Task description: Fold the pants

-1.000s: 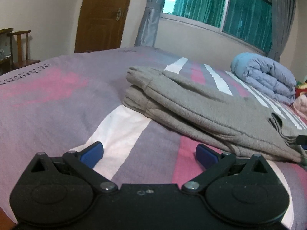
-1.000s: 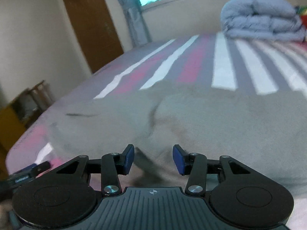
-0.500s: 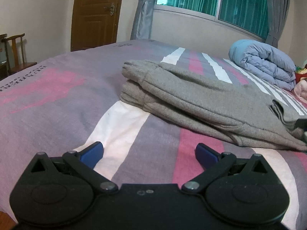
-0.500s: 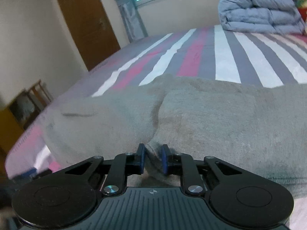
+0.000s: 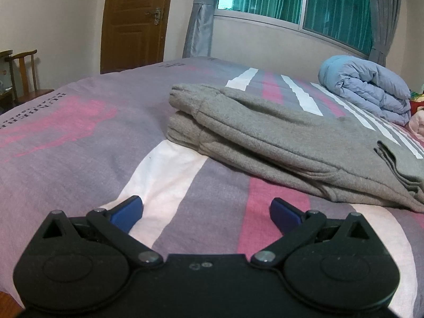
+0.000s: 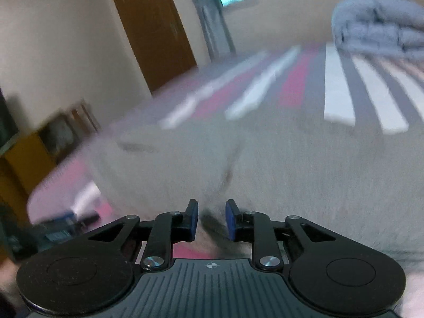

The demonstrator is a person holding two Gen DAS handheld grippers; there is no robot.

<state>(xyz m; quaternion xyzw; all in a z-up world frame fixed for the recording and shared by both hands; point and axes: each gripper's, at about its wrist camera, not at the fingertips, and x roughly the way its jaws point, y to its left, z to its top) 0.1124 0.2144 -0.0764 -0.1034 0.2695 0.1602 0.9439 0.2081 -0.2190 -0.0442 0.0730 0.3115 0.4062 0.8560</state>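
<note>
Right claw (image 6: 211,220), pinched on a fold half a second ago, now opening narrow with grey pants (image 5: 278,137) cloth between pads, unpressed; left claw (image 5: 206,213) unmoved, spread wide, empty over striped bed (image 5: 79,143), its sharp view showing pants folded there

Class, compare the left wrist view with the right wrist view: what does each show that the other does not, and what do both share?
Only the left wrist view shows the left gripper, jaws wide apart over the striped sheet, and the layered side edge of the folded grey pants.

Only the right wrist view, which is blurred, shows the right gripper; its jaws are opening, with pants fabric between them.

Both show the pants, the bed's striped sheet, the brown door, the window and the rolled blue duvet.
</note>
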